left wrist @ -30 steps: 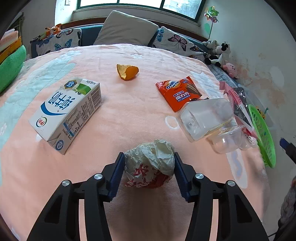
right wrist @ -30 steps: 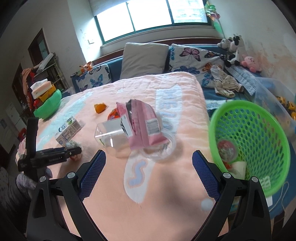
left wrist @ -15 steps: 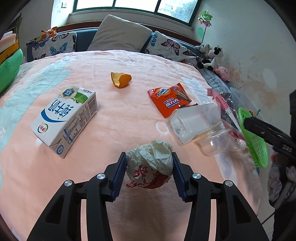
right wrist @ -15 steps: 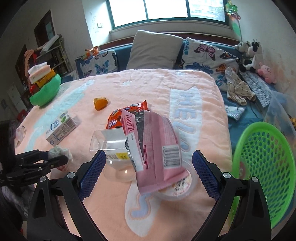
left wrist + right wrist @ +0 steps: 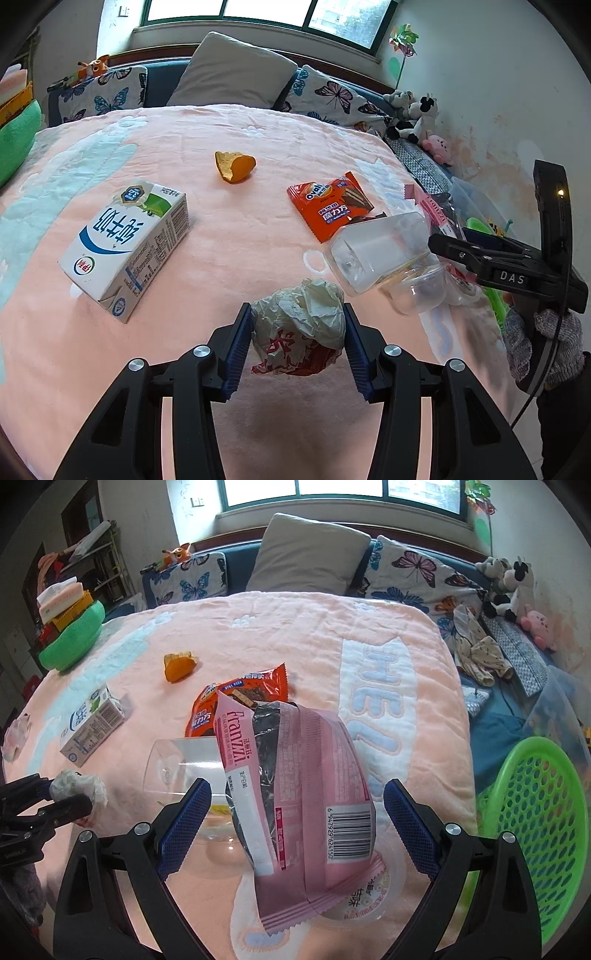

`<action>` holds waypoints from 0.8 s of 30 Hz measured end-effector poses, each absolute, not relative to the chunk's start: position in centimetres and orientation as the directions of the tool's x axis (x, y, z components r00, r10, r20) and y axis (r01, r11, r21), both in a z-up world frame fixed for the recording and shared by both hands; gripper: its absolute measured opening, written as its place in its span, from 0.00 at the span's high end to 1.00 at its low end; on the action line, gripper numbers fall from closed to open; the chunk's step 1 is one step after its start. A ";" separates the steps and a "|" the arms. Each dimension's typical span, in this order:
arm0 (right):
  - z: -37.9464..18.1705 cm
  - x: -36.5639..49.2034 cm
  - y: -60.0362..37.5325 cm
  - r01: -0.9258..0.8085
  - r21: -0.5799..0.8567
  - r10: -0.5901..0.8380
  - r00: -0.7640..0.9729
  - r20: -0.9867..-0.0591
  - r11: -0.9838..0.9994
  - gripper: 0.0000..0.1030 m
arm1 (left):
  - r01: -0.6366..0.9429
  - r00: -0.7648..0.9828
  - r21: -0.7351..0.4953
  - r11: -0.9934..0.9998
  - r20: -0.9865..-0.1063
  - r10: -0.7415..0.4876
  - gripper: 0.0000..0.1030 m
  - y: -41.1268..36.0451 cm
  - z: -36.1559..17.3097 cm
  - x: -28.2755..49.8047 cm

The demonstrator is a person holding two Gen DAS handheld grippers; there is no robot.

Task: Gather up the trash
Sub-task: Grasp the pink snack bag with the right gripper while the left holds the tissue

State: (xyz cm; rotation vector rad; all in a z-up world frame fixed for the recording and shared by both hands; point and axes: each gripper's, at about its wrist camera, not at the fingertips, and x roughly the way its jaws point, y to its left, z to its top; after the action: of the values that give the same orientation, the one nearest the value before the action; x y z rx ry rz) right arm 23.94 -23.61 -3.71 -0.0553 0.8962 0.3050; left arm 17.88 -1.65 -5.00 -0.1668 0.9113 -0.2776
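My left gripper (image 5: 297, 334) is shut on a crumpled paper wrapper (image 5: 301, 328) and holds it just above the pink blanket; it also shows in the right wrist view (image 5: 77, 788). My right gripper (image 5: 297, 825) is open, its fingers on either side of a pink Franzzi snack bag (image 5: 295, 786) that lies over a clear plastic bottle (image 5: 181, 766) and a clear cup (image 5: 369, 893). A green mesh basket (image 5: 535, 830) stands to the right of the bed. Loose on the bed are a milk carton (image 5: 125, 243), an orange peel (image 5: 234, 166) and an orange Ovaltine wrapper (image 5: 330, 205).
Pillows (image 5: 231, 75) and plush toys (image 5: 413, 114) line the far edge of the bed. A green cushion with stacked items (image 5: 70, 627) sits at the left side. Clothes (image 5: 476, 653) lie beside the bed at the right.
My right gripper has moved in over the pink snack bag, away from the basket. My left gripper has closed tighter on the crumpled wrapper and lifted it slightly.
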 end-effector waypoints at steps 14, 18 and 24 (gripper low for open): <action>-4.5 24.5 -24.0 -0.274 0.091 0.237 0.565 -0.791 0.957 0.24 | 0.183 0.575 -0.259 0.948 -0.755 -0.317 0.55 -2.3 -5.0 18.5; -4.4 24.4 -24.0 -0.272 0.095 0.241 0.573 -0.783 0.957 0.28 | 0.186 0.572 -0.255 0.949 -0.758 -0.315 0.55 -2.5 -5.1 18.5; -3.9 23.7 -23.9 -0.278 0.078 0.235 0.596 -0.767 0.958 0.37 | 0.190 0.574 -0.256 0.948 -0.754 -0.319 0.55 -2.7 -5.0 18.4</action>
State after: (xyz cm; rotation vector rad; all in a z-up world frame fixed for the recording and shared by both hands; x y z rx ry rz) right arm 23.74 -23.88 -3.87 -0.0513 0.8831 0.2979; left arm 18.43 -2.69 -5.01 -0.1524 0.9125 -0.2995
